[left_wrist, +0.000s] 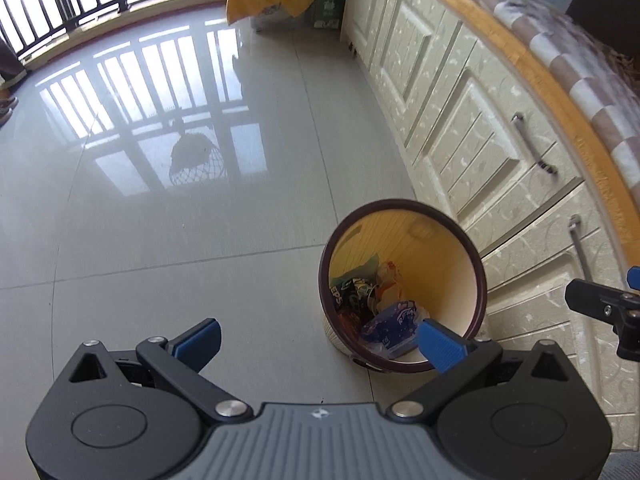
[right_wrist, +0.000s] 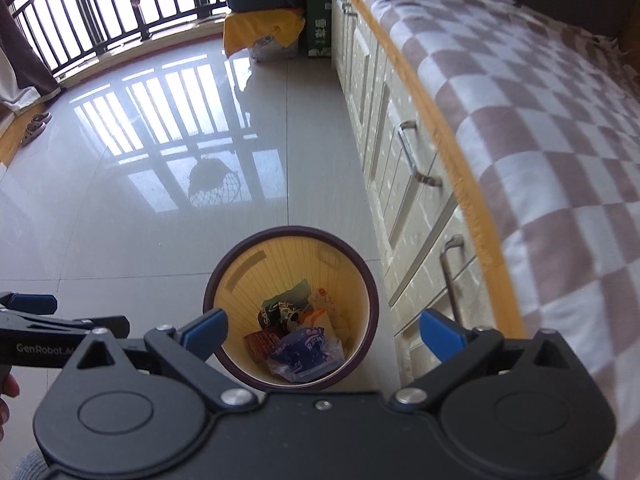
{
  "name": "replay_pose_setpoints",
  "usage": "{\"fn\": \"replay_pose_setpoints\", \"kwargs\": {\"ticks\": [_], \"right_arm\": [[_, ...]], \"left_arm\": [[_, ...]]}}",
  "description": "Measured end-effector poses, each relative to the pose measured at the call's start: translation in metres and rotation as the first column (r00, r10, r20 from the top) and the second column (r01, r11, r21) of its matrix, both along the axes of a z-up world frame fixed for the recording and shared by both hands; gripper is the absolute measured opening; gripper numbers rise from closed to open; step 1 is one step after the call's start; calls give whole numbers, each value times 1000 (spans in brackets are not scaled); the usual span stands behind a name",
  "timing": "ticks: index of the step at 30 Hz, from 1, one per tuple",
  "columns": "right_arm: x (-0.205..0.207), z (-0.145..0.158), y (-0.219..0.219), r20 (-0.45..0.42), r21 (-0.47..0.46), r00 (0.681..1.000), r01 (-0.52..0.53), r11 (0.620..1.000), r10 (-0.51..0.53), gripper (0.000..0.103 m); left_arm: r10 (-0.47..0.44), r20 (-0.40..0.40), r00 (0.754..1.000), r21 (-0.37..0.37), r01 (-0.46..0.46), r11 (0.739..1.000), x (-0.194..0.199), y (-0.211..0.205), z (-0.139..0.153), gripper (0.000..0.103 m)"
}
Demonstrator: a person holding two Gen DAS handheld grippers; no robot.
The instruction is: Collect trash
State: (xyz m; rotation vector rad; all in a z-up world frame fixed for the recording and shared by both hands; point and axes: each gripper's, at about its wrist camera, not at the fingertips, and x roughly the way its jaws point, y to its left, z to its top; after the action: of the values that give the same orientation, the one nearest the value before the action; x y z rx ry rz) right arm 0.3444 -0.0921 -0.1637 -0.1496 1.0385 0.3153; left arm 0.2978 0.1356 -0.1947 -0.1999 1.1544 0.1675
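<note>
One tiled floor (left_wrist: pixel 160 220) fills most of both views, glossy, with a railing reflected in it. Along its right edge a row of cream cabinets (left_wrist: pixel 480 132) is seen, topped by a wooden edge and a checked cloth (right_wrist: pixel 540 140). On the floor just beside the cabinets a round bin (right_wrist: pixel 291 308) with a dark rim and a yellow inside is stood upright. At its bottom the trash (right_wrist: pixel 298 336) is piled: crumpled wrappers, a blue packet uppermost. Above the bin the right tongs (right_wrist: pixel 323 334) are held spread to their widest, with nothing gripped between the blue pads. The left tongs (left_wrist: pixel 318 340) are likewise held wide open and empty, over the floor at the bin's left side.
</note>
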Motion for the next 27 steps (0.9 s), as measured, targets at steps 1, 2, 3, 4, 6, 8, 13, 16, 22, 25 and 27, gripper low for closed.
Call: {"fn": "replay_pose_setpoints", "kwargs": {"ticks": [1, 2, 3, 4, 6, 8, 13, 16, 22, 25, 27], "right_arm": [[-4, 6, -2, 10, 4, 1000, 4, 1000, -4, 103], [-7, 13, -6, 20, 8, 1000, 7, 1000, -7, 103], [-11, 19, -9, 29, 11, 1000, 12, 1000, -12, 103], [-15, 24, -13, 37, 13, 999, 17, 1000, -18, 103], [-22, 35, -20, 55, 20, 998, 27, 999, -28, 103], [-31, 46, -27, 73, 27, 997, 32, 999, -34, 103], [-56, 71, -43, 117, 38, 992, 48, 998, -52, 103], [-71, 84, -50, 142, 39, 988, 59, 998, -64, 103], [-98, 107, -67, 192, 50, 977, 81, 995, -89, 103], [-110, 118, -74, 212, 62, 973, 84, 995, -96, 103], [-118, 124, -77, 223, 60, 970, 88, 994, -99, 103]], "left_arm": [[-6, 13, 1000, 6, 6, 1000, -3, -1, 8, 103], [-11, 24, 1000, 12, 11, 1000, -7, -2, 15, 103], [-17, 36, 999, 18, 16, 1000, -11, -3, 23, 103], [-20, 48, 999, 23, 19, 1000, -14, -5, 30, 103], [-27, 72, 997, 27, 25, 999, -22, -8, 43, 103], [-34, 98, 995, 29, 31, 999, -30, -11, 57, 103], [-55, 160, 986, 48, 48, 998, -50, -23, 88, 103], [-68, 201, 977, 55, 58, 997, -61, -30, 105, 103], [-86, 260, 962, 73, 70, 995, -84, -44, 130, 103], [-92, 278, 956, 76, 73, 994, -97, -49, 139, 103], [-89, 288, 953, 74, 70, 995, -105, -52, 144, 103]]}}
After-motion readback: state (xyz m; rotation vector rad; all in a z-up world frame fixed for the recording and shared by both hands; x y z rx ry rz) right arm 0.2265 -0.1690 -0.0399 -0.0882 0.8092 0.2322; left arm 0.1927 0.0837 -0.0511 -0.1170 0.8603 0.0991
